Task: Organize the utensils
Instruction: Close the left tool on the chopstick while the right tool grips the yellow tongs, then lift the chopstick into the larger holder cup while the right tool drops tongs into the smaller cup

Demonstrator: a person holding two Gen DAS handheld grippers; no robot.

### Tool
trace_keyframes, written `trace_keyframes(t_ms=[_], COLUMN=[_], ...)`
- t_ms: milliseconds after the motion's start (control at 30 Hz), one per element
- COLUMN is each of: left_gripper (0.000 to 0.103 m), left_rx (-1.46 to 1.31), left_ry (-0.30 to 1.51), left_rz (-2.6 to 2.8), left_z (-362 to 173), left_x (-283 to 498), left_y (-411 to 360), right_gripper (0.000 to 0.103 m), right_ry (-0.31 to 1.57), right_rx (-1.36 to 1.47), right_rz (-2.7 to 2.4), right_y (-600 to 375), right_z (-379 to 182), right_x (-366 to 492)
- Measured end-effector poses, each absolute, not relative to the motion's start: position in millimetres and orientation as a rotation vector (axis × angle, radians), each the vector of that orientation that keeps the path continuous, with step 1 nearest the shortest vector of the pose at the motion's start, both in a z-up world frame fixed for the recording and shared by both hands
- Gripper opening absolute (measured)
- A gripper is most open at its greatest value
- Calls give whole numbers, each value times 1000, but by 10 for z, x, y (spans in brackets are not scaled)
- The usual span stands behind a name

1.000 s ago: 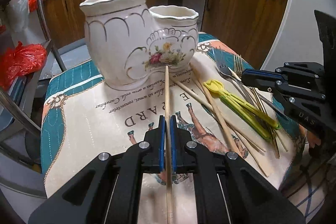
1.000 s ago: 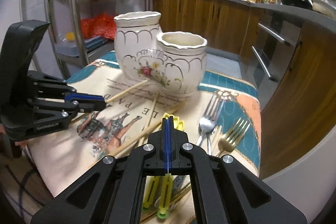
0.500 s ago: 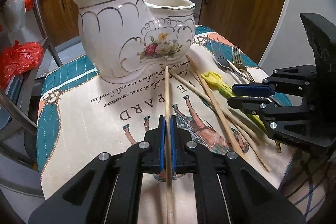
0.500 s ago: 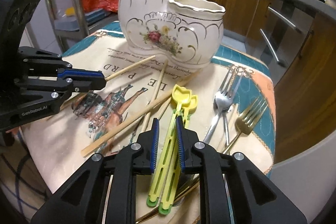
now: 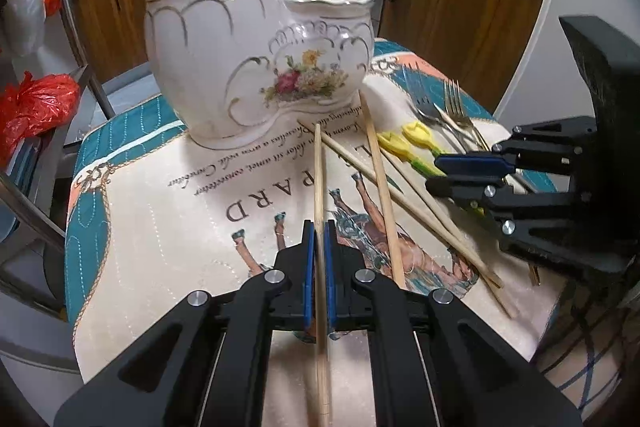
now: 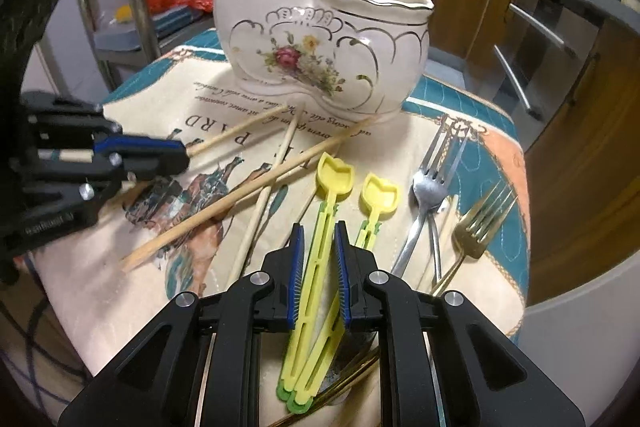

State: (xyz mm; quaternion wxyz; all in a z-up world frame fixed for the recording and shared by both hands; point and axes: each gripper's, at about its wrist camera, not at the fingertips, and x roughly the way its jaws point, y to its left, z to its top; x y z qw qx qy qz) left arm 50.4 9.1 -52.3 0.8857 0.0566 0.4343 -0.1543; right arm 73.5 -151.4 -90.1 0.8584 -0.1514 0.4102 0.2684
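Note:
A cream two-pocket ceramic holder point(image 5: 224, 59) point(image 6: 320, 43) with painted flowers stands at the back of the printed cloth. My left gripper point(image 5: 317, 227) point(image 6: 178, 157) is shut on a wooden chopstick point(image 5: 319, 179) point(image 6: 240, 129) whose tip points toward the holder's base. Yellow plastic tongs point(image 6: 320, 247) point(image 5: 416, 143) lie on the cloth. My right gripper point(image 6: 318, 231) point(image 5: 436, 171) is low over them, jaws closing with one tong arm between the pads; a gap shows at the right pad. The other tong arm passes under the right finger.
Several loose chopsticks point(image 6: 240, 195) point(image 5: 380, 179) lie crossed mid-cloth. Steel forks point(image 6: 430, 183) and a gold fork point(image 6: 478, 223) lie right of the tongs. A metal rack with red bags point(image 5: 36, 103) stands left; wooden cabinets point(image 5: 460, 7) lie behind. The cloth's edge falls away on the right.
My right gripper went from shut to parted and sank over the yellow tongs, one arm now between its jaws. The left gripper kept hold of its chopstick and barely moved.

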Motion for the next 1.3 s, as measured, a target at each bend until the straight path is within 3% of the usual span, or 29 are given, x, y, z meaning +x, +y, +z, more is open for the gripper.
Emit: trace_keyframes(t_ms=[300,833,1300], left_gripper=[5,5,5], left_rx=[95,22,-143], left_ry=[860,461,336], left_rz=[-324,-372,-356], left_z=[-438,279,858], left_x=[446,147,998], left_y=[175,369,718], right_gripper=[11,11,11], right_ry=[732,392,325], right_rx=[-248,-34,129], right_rz=[598,599,542], right_y=[-1643,-1904,-1805], right_z=[-653,-63,290], right_x=[627,513,1327])
